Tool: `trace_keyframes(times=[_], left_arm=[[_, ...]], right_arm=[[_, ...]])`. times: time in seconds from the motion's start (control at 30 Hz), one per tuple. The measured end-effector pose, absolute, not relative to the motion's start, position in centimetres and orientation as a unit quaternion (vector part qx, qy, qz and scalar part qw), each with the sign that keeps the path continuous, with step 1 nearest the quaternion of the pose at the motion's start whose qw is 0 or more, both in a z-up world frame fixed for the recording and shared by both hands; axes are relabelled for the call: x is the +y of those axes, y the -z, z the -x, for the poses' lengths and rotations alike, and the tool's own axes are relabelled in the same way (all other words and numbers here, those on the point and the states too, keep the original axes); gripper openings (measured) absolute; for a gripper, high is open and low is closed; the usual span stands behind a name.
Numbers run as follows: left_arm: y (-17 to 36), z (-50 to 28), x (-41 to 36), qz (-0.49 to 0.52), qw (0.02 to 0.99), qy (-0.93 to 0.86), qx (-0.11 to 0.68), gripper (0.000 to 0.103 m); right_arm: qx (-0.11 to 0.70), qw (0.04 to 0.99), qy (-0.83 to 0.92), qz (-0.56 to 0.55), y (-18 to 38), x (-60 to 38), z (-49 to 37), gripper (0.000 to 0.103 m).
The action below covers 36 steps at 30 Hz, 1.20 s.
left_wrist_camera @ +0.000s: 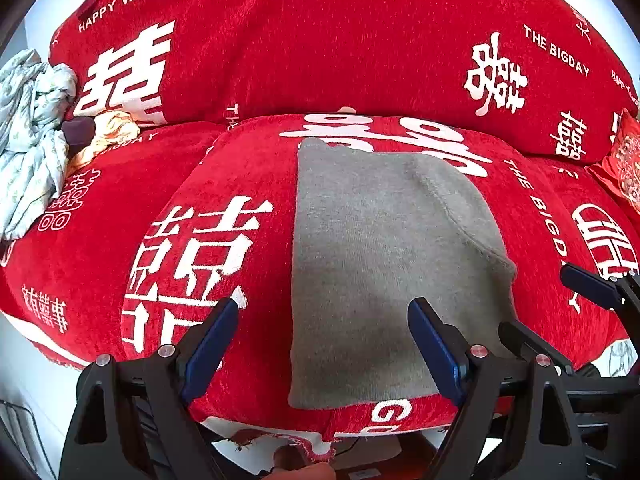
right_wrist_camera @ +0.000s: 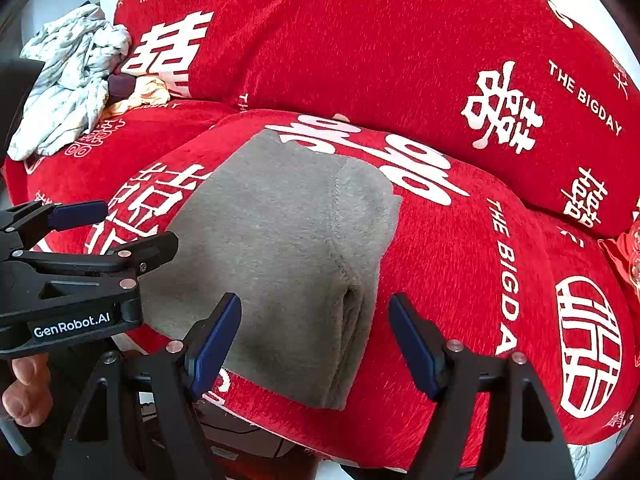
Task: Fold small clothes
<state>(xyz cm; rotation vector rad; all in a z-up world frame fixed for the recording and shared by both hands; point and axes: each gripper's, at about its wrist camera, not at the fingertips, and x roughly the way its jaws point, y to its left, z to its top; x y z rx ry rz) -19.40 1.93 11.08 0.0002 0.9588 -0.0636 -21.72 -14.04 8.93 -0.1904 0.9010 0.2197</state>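
A grey knit garment (left_wrist_camera: pixel 372 264) lies folded flat in a long rectangle on the middle seat cushion (left_wrist_camera: pixel 224 184) of a red sofa. In the right wrist view the garment (right_wrist_camera: pixel 280 264) shows a doubled flap along its right side. My left gripper (left_wrist_camera: pixel 324 344) hovers open over the garment's near end, with one finger over the red cover to its left and the other over the grey knit. My right gripper (right_wrist_camera: pixel 316 320) is open too, above the garment's near right corner. Nothing is pinched in either. Each gripper shows in the other's view: the right gripper (left_wrist_camera: pixel 556 312), the left gripper (right_wrist_camera: pixel 132 224).
A crumpled pile of pale blue clothes (left_wrist_camera: pixel 32 140) lies at the sofa's far left, with a dark purple item (left_wrist_camera: pixel 78 130) and a yellow-cream cloth (left_wrist_camera: pixel 112 132) beside it. A red embroidered cushion (left_wrist_camera: pixel 622 160) sits at the right. The backrest (left_wrist_camera: pixel 320 48) rises behind. A hand (right_wrist_camera: pixel 24 392) holds the left gripper.
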Motion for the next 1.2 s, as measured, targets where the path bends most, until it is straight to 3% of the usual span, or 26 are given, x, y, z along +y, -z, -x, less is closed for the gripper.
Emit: trace_keyframes(times=[0.33, 1.2], left_arm=[[-10.2, 20.1, 1.5, -0.012, 0.875, 0.022, 0.483, 0.087], [-11.4, 21.5, 1.9, -0.014, 0.888, 0.023, 0.460, 0.087]], right_arm=[[0.475, 0.874, -0.080, 0.057, -7.5, -14.1, 21.8, 0.079], [0.461, 0.882, -0.080, 0.063, -8.7, -13.5, 23.4, 0.079]])
